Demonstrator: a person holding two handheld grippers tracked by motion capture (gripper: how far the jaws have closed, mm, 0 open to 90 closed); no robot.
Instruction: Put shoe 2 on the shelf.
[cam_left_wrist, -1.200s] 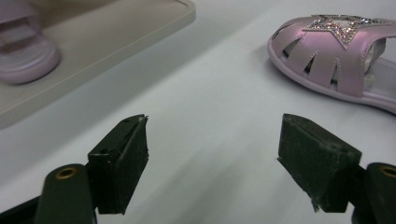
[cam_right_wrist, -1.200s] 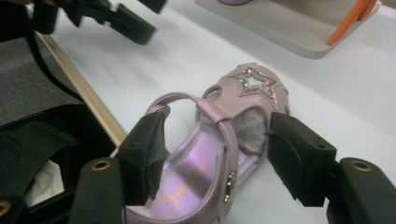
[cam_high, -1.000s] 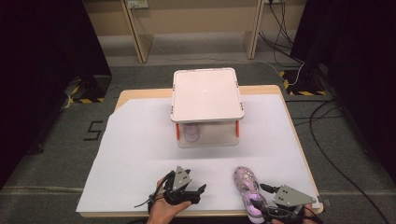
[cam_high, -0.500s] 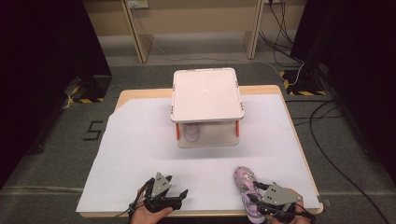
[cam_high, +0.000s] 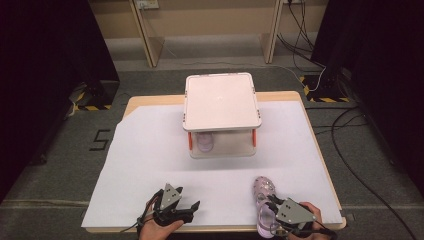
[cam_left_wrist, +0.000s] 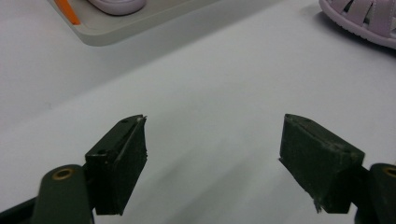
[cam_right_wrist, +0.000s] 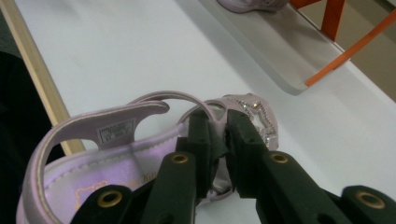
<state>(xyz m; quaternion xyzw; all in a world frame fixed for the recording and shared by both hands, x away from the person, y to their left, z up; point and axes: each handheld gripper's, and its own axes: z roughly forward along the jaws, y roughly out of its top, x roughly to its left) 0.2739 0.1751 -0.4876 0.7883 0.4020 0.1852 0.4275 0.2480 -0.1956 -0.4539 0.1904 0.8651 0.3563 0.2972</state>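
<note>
Two lilac sandals are on the table. One sandal (cam_high: 263, 205) lies on the white sheet (cam_high: 150, 165) near the front right corner of the tabletop, toe pointing away from the person. The second sandal (cam_high: 204, 141) sits on the lower shelf of the single small rack (cam_high: 221, 100), which stands toward the middle of the back edge, its flat pale top carried on orange legs.

There are two grippers, one in each hand. The right gripper (cam_right_wrist: 218, 135) has just been closing, and its jaws are now clamped on a strap at the side of the near sandal, the pads pressed together with the strap between them. The heel strap with its label curves up just to the left in the right gripper view.

The left gripper (cam_high: 192, 206) hovers low over the sheet at the front edge, left of centre, jaws spread wide apart with nothing between them, angled toward the rack.

Both hands enter from the front edge, wrapped around the gripper bodies.
</note>
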